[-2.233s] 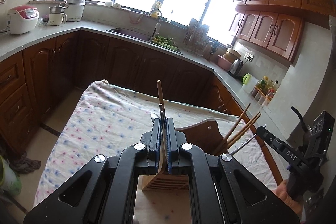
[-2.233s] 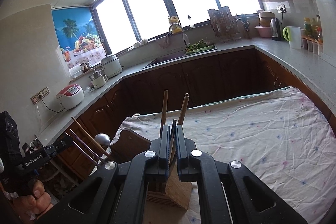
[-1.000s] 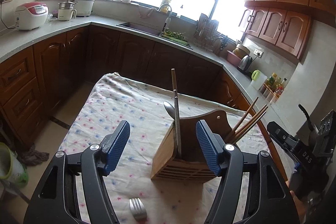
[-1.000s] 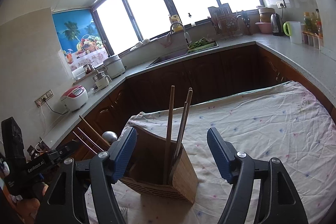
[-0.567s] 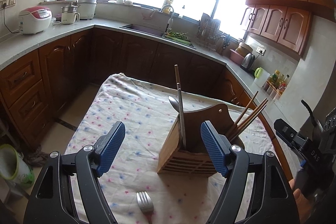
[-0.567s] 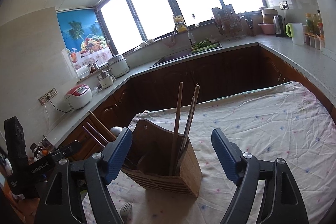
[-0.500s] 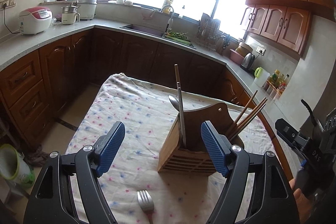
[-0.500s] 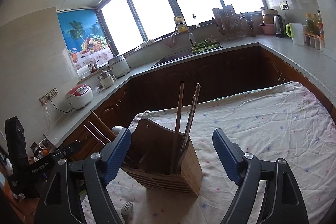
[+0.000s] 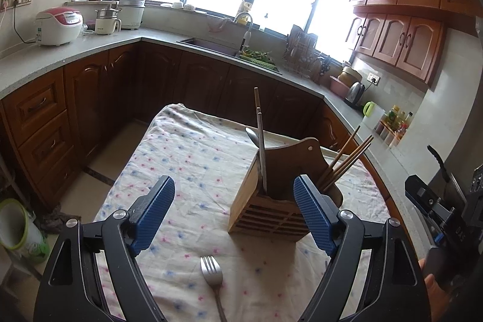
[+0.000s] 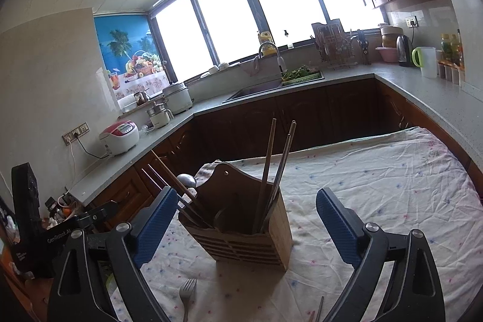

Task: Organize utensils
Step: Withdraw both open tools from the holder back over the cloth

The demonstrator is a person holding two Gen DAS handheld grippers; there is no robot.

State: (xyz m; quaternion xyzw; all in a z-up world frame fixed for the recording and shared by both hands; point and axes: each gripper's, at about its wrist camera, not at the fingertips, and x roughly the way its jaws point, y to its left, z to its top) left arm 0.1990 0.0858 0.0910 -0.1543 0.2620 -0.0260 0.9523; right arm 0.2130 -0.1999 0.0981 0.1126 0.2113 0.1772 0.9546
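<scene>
From the left wrist, the left gripper gapes empty over the wooden holder, which already stands chopsticks and a spoon, while one fork lies loose on the cloth. From the right wrist, the right gripper is likewise spread and holding nothing, the holder just ahead between its fingers. The fork at least seems left to stow.

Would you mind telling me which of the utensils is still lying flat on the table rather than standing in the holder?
The fork: it lies on the cloth, whereas the chopsticks and spoon stand in the wooden holder.
</scene>
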